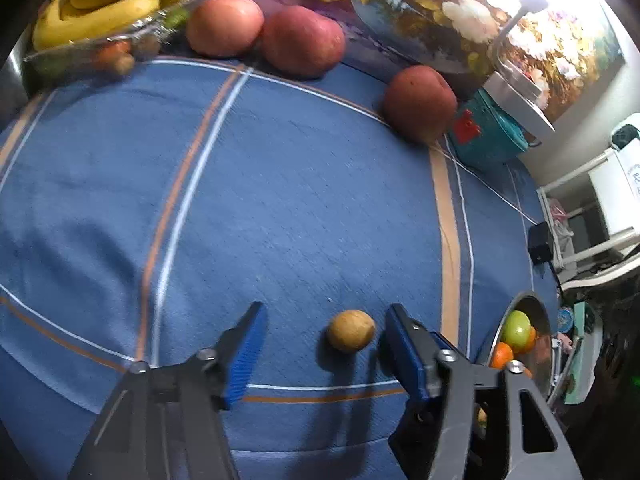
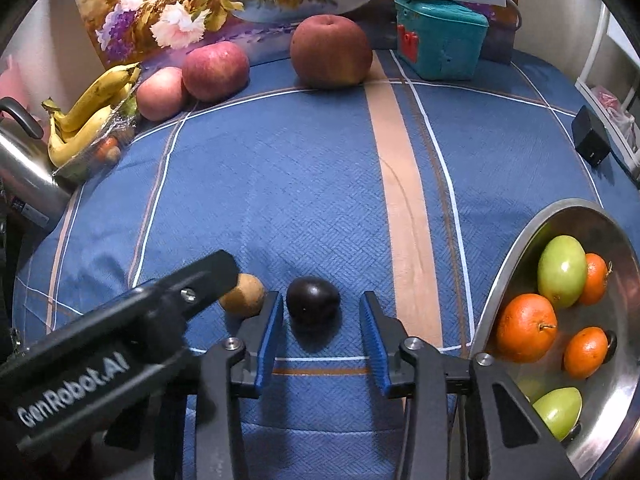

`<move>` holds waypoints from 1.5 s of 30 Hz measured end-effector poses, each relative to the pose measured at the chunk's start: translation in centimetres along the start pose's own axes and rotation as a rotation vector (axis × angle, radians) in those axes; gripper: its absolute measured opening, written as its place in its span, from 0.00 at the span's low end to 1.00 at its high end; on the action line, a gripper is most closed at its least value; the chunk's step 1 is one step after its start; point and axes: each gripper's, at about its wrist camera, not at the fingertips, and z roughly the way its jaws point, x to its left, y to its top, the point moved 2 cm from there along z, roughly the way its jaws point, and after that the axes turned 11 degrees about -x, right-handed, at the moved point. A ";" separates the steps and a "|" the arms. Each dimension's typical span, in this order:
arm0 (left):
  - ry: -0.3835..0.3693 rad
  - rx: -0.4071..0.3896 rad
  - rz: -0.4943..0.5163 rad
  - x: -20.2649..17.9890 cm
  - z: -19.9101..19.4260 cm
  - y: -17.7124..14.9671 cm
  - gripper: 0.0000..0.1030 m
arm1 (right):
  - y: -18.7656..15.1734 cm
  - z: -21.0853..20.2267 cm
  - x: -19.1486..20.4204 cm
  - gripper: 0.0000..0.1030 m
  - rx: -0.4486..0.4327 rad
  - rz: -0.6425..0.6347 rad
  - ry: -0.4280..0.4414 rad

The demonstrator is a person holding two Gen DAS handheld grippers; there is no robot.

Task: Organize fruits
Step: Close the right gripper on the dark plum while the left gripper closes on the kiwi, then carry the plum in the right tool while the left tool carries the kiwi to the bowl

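A small tan-brown fruit (image 1: 351, 335) lies on the blue cloth between the open fingers of my left gripper (image 1: 324, 320), close to the right finger; it also shows in the right wrist view (image 2: 244, 295). A dark purple fruit (image 2: 313, 300) lies between the open fingers of my right gripper (image 2: 322, 308), untouched. A steel bowl (image 2: 624, 360) at the right holds green fruits and oranges; it also shows in the left wrist view (image 1: 536, 308). The left gripper's body (image 2: 120, 336) crosses the right wrist view.
Three red apples (image 2: 331, 50) (image 2: 216, 70) (image 2: 160, 94) stand along the far edge. Bananas (image 2: 86, 114) lie on a plastic tray at far left beside a steel kettle (image 2: 24, 176). A teal box (image 2: 440, 40) and a black adapter (image 2: 591, 136) stand at the back right.
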 end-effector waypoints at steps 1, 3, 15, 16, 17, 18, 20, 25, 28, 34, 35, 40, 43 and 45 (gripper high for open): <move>-0.014 0.005 -0.008 -0.1 0.1 -0.1 0.52 | 0.1 0.0 0.1 0.36 0.000 0.000 0.001; -0.033 0.014 -0.021 -0.1 0.2 -0.1 0.46 | 0.1 0.0 0.1 0.34 -0.002 0.003 0.005; -0.075 0.026 -0.066 0.1 0.1 -0.3 0.26 | 0.1 0.1 0.9 0.27 0.001 -0.023 0.012; -0.075 0.026 -0.068 0.1 0.1 -0.3 0.26 | 0.2 0.0 0.9 0.27 0.001 -0.023 0.011; -0.076 0.026 -0.070 0.2 0.1 -0.3 0.26 | 0.2 0.0 0.9 0.27 0.001 -0.023 0.011; -0.076 0.026 -0.075 0.3 0.1 -0.3 0.26 | 0.1 0.0 0.8 0.27 0.001 -0.024 0.012; -0.074 0.023 -0.080 0.5 -0.1 -0.3 0.26 | 0.1 -0.1 0.8 0.27 0.002 -0.021 0.014; -0.067 0.008 -0.099 1.2 -0.8 -0.1 0.26 | 0.1 -0.5 0.4 0.27 0.000 -0.010 0.017; -0.057 -0.005 -0.112 1.8 -1.2 -0.1 0.26 | 0.1 -0.7 0.2 0.27 0.000 -0.004 0.019; -0.037 -0.036 -0.129 2.6 -1.8 0.0 0.26 | 0.4 -1.2 -0.3 0.27 -0.008 0.010 0.019; -0.034 -0.037 -0.130 2.7 -2.0 0.0 0.26 | 0.4 -1.3 -0.4 0.27 -0.010 0.012 0.020; -0.016 -0.036 -0.135 3.0 -2.4 -0.3 0.26 | 0.3 -2.1 -0.4 0.27 -0.021 0.010 0.022; -0.006 -0.031 -0.135 3.0 -2.6 -0.7 0.26 | 0.1 -2.5 -0.5 0.27 -0.023 0.011 0.020; 0.000 -0.030 -0.132 2.9 -2.7 -1.0 0.26 | -0.1 -2.9 -0.6 0.27 -0.023 0.015 0.020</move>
